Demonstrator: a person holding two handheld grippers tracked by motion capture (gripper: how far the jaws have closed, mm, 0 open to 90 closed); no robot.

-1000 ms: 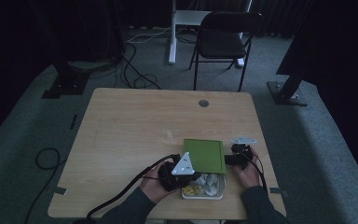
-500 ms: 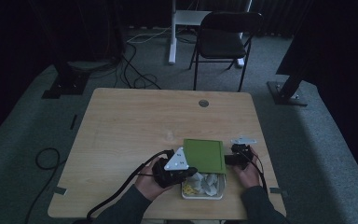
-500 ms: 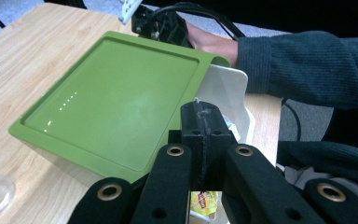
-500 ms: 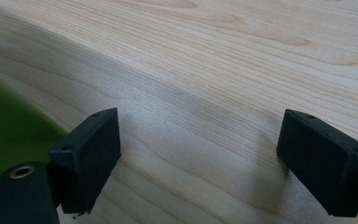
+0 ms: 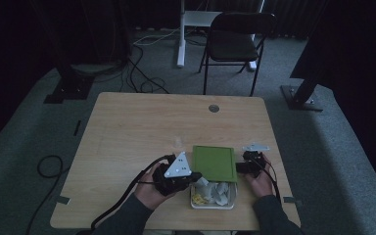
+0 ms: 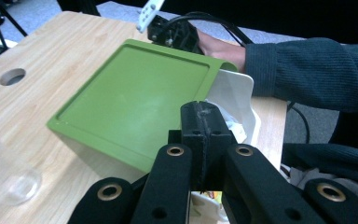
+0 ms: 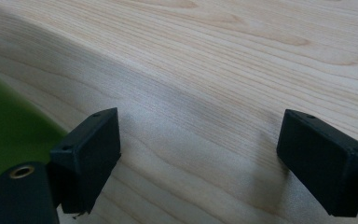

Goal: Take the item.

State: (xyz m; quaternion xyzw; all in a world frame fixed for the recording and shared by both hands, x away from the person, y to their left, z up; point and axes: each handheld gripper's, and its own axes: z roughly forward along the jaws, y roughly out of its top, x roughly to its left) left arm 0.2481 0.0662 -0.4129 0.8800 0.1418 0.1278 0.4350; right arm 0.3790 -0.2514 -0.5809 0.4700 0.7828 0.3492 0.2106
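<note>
Green plastic marks the work in the high view: a green lid (image 5: 214, 163) sits skewed over the far part of a white container (image 5: 213, 195) of paper scraps. The left gripper (image 5: 196, 177) is at the container's near left corner, the right gripper (image 5: 238, 167) just beside the lid's right edge.

Left gripper view: the left gripper's fingers (image 6: 204, 122) are pressed together with nothing visibly pinched; the lid lies tilted just beyond their tips.

Right gripper view: the right gripper's fingers (image 7: 91, 149) stand wide apart over bare table (image 7: 223, 70), the lid's green edge just outside the left one.

Judging by this, the lid is mid-seating; next it needs squaring and pressing down.
</note>
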